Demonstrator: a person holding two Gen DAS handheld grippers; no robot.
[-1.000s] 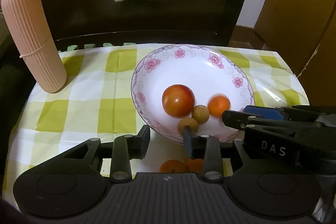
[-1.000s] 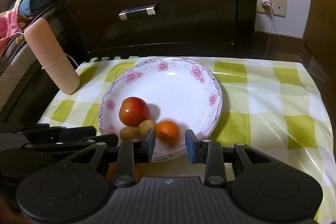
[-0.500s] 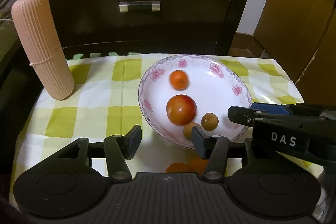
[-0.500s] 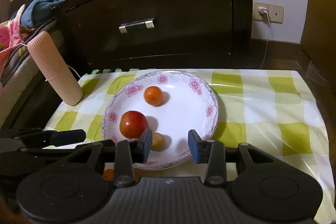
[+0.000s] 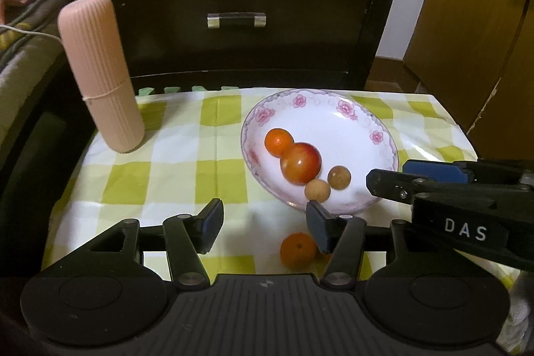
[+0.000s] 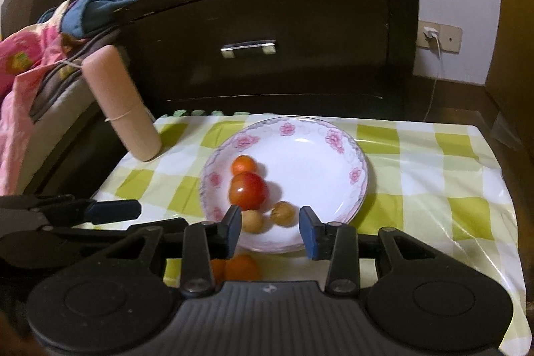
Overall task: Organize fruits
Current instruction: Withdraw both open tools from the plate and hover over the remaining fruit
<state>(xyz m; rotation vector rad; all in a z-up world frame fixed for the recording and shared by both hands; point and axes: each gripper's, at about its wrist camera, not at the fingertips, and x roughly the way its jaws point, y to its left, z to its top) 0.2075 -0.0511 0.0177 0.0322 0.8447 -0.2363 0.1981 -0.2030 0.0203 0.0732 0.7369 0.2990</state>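
Note:
A white plate with pink flowers (image 5: 363, 129) (image 6: 320, 152) sits on the checked tablecloth. In it lie a small orange (image 5: 278, 141) (image 6: 244, 164), a red apple (image 5: 300, 162) (image 6: 248, 191) touching it, and two small brown fruits (image 5: 339, 176) (image 6: 283, 213). Two more oranges (image 5: 297, 250) (image 6: 242, 267) lie on the cloth just in front of the plate. My left gripper (image 5: 263, 227) is open and empty near the plate's front left. My right gripper (image 6: 269, 232) is open and empty at the plate's front rim; it also shows in the left wrist view (image 5: 444, 186).
A ribbed pink cylinder case (image 5: 100, 72) (image 6: 121, 112) stands at the table's back left. A dark drawer cabinet (image 5: 233, 22) rises right behind the table. Bedding (image 6: 30, 82) lies to the left. A wooden door (image 5: 474, 22) is at the right.
The small orange rolled from the plate's front right to the far left side, against the apple. Both grippers pulled back and up from the plate. One brown fruit shifted right.

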